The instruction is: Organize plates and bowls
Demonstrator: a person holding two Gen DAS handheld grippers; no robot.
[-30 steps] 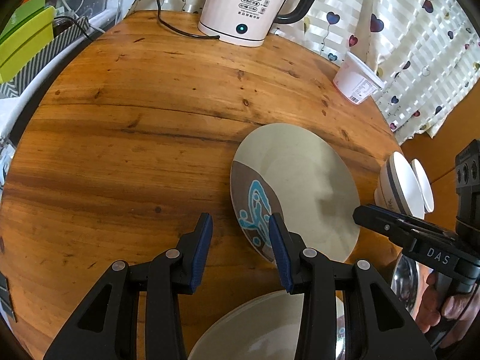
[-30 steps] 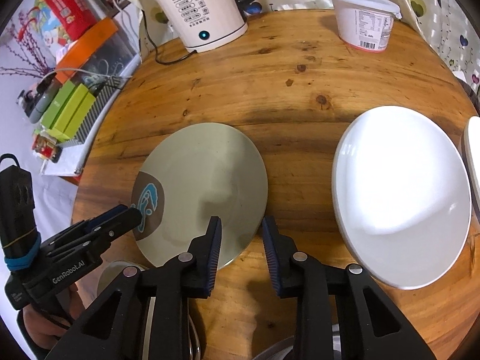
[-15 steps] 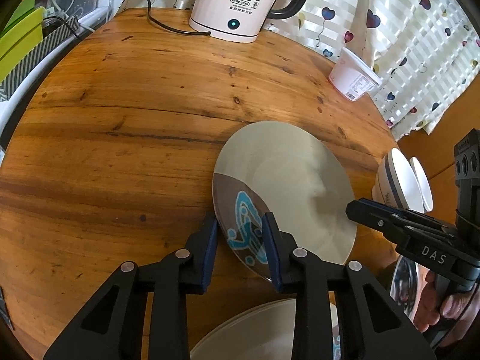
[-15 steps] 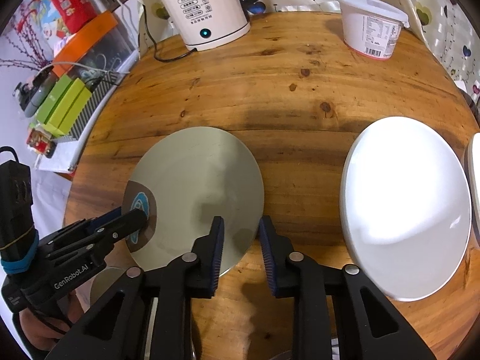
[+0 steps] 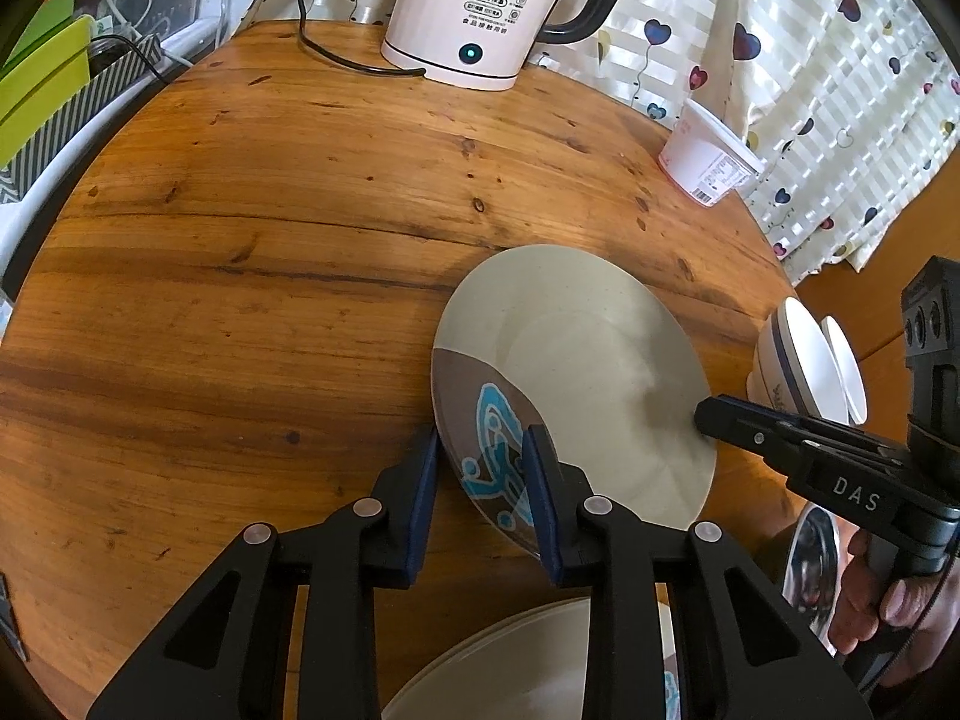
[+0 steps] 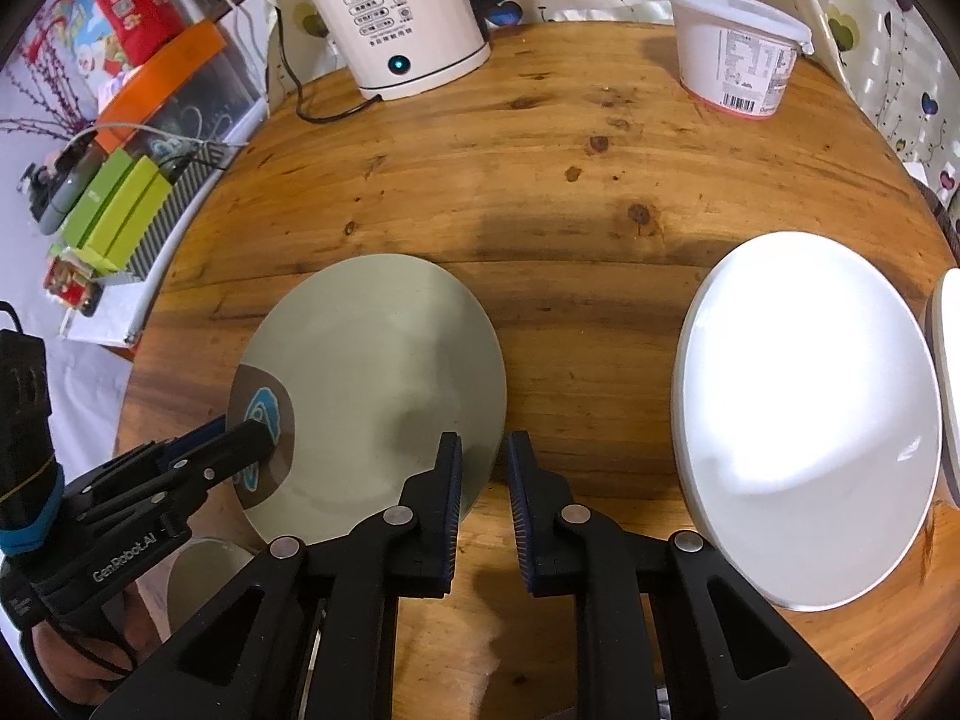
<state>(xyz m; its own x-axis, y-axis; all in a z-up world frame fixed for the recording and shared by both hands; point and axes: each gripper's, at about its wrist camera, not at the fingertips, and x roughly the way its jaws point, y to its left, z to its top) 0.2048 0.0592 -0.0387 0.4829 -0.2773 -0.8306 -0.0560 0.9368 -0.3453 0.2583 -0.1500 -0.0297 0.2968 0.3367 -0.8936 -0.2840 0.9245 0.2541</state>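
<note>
A grey-green plate (image 5: 576, 372) (image 6: 384, 360) with a brown patch and blue pattern lies on the round wooden table (image 5: 240, 240). My left gripper (image 5: 480, 468) (image 6: 264, 438) straddles its patterned rim and looks shut on it, one pad outside the edge and one on the plate's face. My right gripper (image 6: 483, 468) (image 5: 705, 417) is at the opposite rim. Its jaws are closing with the rim between them, and a sliver of wood still shows beside the outer pad. A large white plate (image 6: 804, 420) lies to the right.
A white electric kettle (image 5: 492, 12) with its cord and a yogurt tub (image 5: 708, 162) stand at the table's far edge. Nested white bowls (image 5: 798, 360) sit at the right edge. Another grey plate (image 5: 528, 672) and a metal bowl (image 5: 810, 558) lie near me.
Both grippers have narrowed around the patterned plate's rim, the left first and the right still narrowing. Neither hand has shifted much, and the plate stays where it was.
</note>
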